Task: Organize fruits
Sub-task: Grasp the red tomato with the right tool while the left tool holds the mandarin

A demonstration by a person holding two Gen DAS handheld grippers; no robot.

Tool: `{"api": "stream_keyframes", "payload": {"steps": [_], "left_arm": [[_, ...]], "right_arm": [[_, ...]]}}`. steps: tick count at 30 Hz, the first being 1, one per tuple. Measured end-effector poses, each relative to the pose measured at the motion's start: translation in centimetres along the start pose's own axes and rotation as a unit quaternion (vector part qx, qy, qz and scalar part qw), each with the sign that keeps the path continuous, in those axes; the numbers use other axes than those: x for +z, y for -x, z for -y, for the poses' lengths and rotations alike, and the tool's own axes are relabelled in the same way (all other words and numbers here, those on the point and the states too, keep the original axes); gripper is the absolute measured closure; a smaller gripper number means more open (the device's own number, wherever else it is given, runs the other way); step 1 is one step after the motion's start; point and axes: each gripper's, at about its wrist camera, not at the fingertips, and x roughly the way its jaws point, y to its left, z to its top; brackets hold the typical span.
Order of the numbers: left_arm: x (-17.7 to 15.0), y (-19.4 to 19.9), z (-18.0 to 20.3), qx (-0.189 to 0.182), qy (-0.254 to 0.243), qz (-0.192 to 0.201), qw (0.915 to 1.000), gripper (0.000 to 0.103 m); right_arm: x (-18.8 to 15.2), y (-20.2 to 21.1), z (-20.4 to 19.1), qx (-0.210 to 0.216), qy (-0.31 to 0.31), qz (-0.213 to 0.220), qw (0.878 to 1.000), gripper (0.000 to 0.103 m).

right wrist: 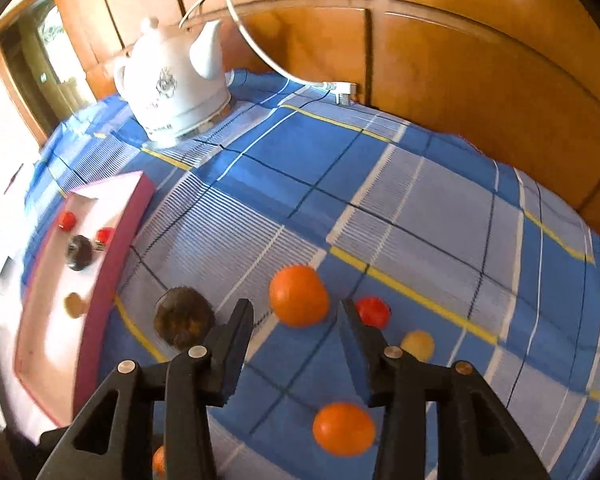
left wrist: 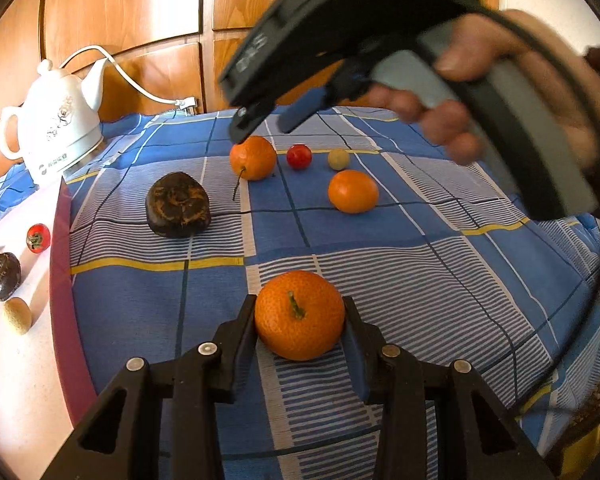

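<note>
Wood-panelled doors back our table [left wrist: 440, 280], which wears a blue plaid cloth, with a white electric kettle [left wrist: 54, 128] at the far left corner. At the left edge sits a pink-rimmed white tray [left wrist: 62, 264] already holding a small red fruit [left wrist: 38, 237], a dark round fruit [left wrist: 4, 276] and a tan one [left wrist: 18, 315].

Our left gripper [left wrist: 300, 316] has its fingers pressed on both sides of a tangerine [left wrist: 299, 315], stem up, low over the cloth near us. The tray lies to its left, so the left hand is the nearer one to carry this fruit across.

Our right gripper [right wrist: 296, 320] has its fingers standing apart with nothing between them. Just beyond and between its fingertips lies a second tangerine [right wrist: 299, 295]; a red cherry tomato [right wrist: 373, 311] and a pale yellow fruit [right wrist: 418, 345] sit off to the right, a large dark brown fruit [right wrist: 183, 318] to the left, and a third tangerine [right wrist: 343, 427] under the gripper. We judge that the second tangerine is the right hand's target, straight ahead along the fingers.
</note>
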Motion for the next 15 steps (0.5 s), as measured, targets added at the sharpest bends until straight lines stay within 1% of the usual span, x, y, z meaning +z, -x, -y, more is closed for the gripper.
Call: {"api": "stream_keyframes", "payload": {"steps": [6, 9, 13, 15], "left_arm": [[-0.1, 0.1, -0.4, -0.010, 0.007, 0.004, 0.9999, 0.064], [-0.1, 0.2, -0.6, -0.017, 0.015, 0.005, 0.9997, 0.064], [0.0, 0.2, -0.8, -0.022, 0.021, 0.005, 0.9995, 0.064], [0.0, 0.1, -0.6, -0.018, 0.020, 0.004, 0.9996, 0.064]], "right_arm": [[0.9, -3.0, -0.5, -0.019, 0.024, -0.031, 0.999, 0.059], [0.9, -3.6, -0.4, -0.017, 0.017, -0.033, 0.999, 0.059], [0.7, -2.4, 0.6, 0.004, -0.001, -0.018, 1.000, 0.059], [0.4, -1.5, 1.2, -0.001, -0.004, -0.011, 1.000, 0.059]]}}
